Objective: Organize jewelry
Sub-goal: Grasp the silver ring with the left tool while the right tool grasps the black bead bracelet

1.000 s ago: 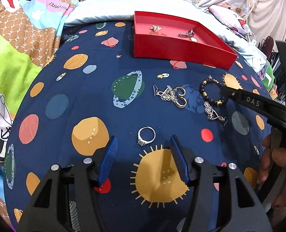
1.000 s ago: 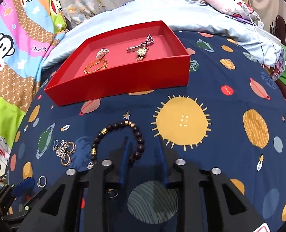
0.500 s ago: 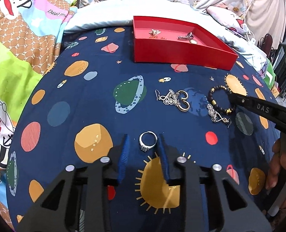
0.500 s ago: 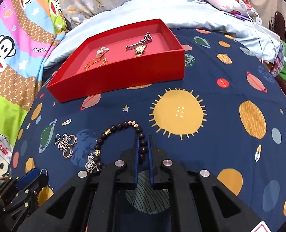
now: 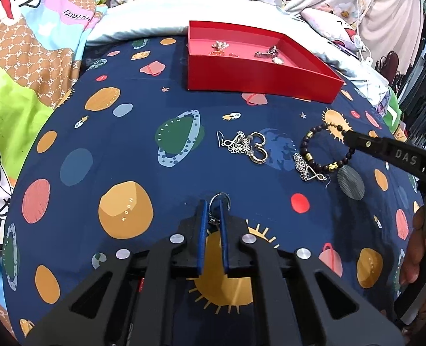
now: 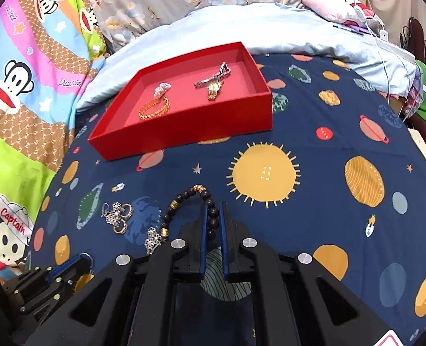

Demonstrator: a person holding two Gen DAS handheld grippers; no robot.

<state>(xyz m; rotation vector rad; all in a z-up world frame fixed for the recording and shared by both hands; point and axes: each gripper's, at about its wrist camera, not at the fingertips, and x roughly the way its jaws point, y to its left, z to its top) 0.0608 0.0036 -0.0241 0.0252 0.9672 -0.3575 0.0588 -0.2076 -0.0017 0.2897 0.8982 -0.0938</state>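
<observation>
Both tongs have just been closing, each on its own piece. Between the blue pads of the left tongs [image 5: 213, 212] the silver ring [image 5: 219, 201] is now pinched, standing on edge over the planet-print bedspread [image 5: 132, 155], where a second ago it lay flat ahead of wide-apart jaws. The right tongs [image 6: 213, 216] have clamped one side of the dark bead bracelet [image 6: 184, 201], and that side is raised a little while the rest of the loop droops to the left.

Between the two tongs, on the bedspread, lie a tangle of silver earrings [image 5: 246, 147] and a smaller silver flower earring [image 5: 308, 168], the latter touching the bracelet's near beads.

Farther back sits the red tray [image 6: 189, 127], holding a gold chain bracelet [image 6: 154, 109], a small pale sparkly piece [image 6: 162, 89] just behind it, and a wristwatch [image 6: 213, 82] to the right.

A hand [image 5: 420, 253] grips the right tool's handle at the edge of the left view.
</observation>
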